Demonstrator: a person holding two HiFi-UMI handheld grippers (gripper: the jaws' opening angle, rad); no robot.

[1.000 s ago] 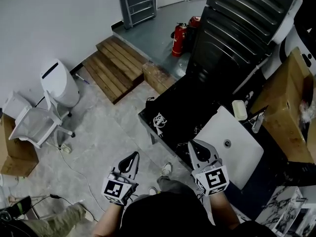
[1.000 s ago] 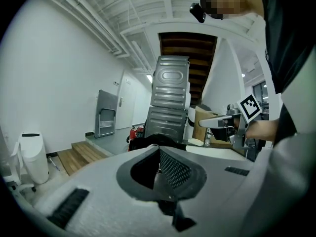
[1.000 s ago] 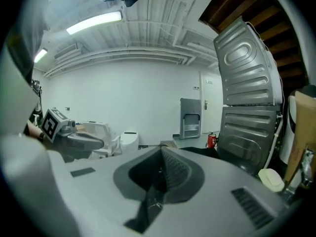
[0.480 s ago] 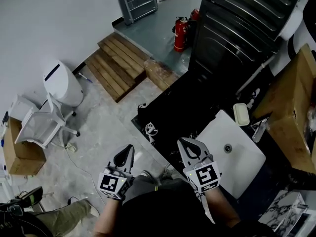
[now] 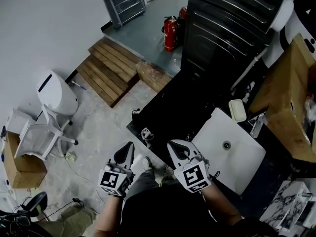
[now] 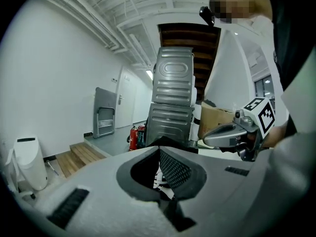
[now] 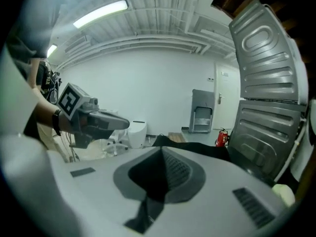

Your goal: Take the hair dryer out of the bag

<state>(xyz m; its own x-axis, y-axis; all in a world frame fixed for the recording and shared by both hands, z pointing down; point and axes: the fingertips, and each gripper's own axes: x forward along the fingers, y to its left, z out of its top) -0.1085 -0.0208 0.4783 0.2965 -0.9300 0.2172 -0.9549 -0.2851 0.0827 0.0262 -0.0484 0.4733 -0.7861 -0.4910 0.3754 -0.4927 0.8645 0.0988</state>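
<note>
Approach is the step in hand, by my reading: nothing is picked up, and the hair dryer shows in no view. Far left, a white bin [image 5: 56, 87] and a white chair [image 5: 34, 132] stand on the floor. The wooden steps [image 5: 109, 69] lie beyond them, all well apart from the job.

Your left gripper [image 5: 127, 149] hovers over the floor just short of the black table [image 5: 187, 98], jaws pressed together with nothing between them. Just ahead of its tip, at the table's near corner, lies a dark thing with a white print [image 5: 146, 134]. That may be the bag, but it's black on black, and I can't tell where it ends or whether it is open.

Your right gripper [image 5: 175, 148] hangs beside the left at the table's near edge, jaws likewise together and empty. To its right a white slab [image 5: 232, 157] lies on the table with a pale bar [image 5: 237, 110] near its far corner. A cardboard box [image 5: 284, 107] stands at the far right.

Next, I'd say, you bring both tips over that printed thing. One pair of jaws spreads to take the fabric, and the other finds the mouth.

Hidden from you: the bag's opening, the dryer itself, and the table's near side under your body.
</note>
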